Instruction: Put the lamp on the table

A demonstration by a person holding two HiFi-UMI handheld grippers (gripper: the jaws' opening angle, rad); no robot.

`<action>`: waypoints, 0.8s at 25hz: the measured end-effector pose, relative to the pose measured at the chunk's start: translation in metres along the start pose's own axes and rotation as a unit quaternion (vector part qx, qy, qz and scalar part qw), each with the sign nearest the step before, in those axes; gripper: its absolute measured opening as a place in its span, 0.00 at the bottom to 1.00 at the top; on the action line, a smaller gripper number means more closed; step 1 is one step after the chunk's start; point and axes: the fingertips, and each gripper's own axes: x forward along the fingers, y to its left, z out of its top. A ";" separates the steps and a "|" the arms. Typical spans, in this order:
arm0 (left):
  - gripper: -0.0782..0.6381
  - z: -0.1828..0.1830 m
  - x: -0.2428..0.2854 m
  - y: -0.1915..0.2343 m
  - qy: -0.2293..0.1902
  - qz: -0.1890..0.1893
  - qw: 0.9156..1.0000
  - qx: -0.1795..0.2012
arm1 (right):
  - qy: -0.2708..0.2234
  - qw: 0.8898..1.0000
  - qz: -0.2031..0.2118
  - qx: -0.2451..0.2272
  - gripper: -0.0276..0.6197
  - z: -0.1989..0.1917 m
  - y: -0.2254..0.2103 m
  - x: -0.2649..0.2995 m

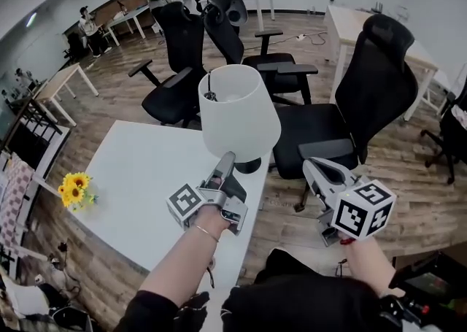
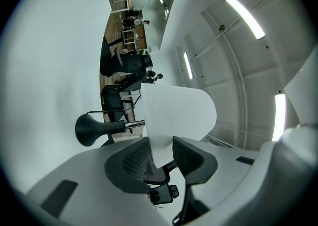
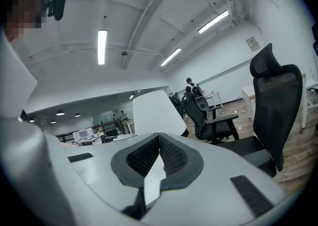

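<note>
Table lamp [image 1: 239, 115], white tapered shade on a round black base: stood upright near the right edge of the white rectangular table [image 1: 139, 170]. Left gripper [image 1: 228, 157]: jaws spread, the shade's lower rim between them. Right gripper [image 1: 310, 166]: jaws pressed together, empty, off the table, near a black office chair [image 1: 379, 82].

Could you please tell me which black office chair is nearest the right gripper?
The tall chair with the headrest, just beyond the right gripper; the others stand farther behind the lamp.
</note>
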 end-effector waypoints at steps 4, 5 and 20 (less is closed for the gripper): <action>0.28 0.005 -0.011 0.003 0.011 0.007 1.000 0.013 | 0.000 1.000 -0.008 0.002 0.07 -0.005 0.013 -0.003; 0.28 0.007 -0.012 0.003 0.009 0.004 1.000 0.013 | 0.000 1.000 -0.010 0.002 0.07 -0.005 0.015 -0.004; 0.15 0.034 -0.058 -0.024 -0.010 -0.014 0.999 0.045 | 0.006 0.999 0.031 -0.010 0.07 -0.006 0.070 0.024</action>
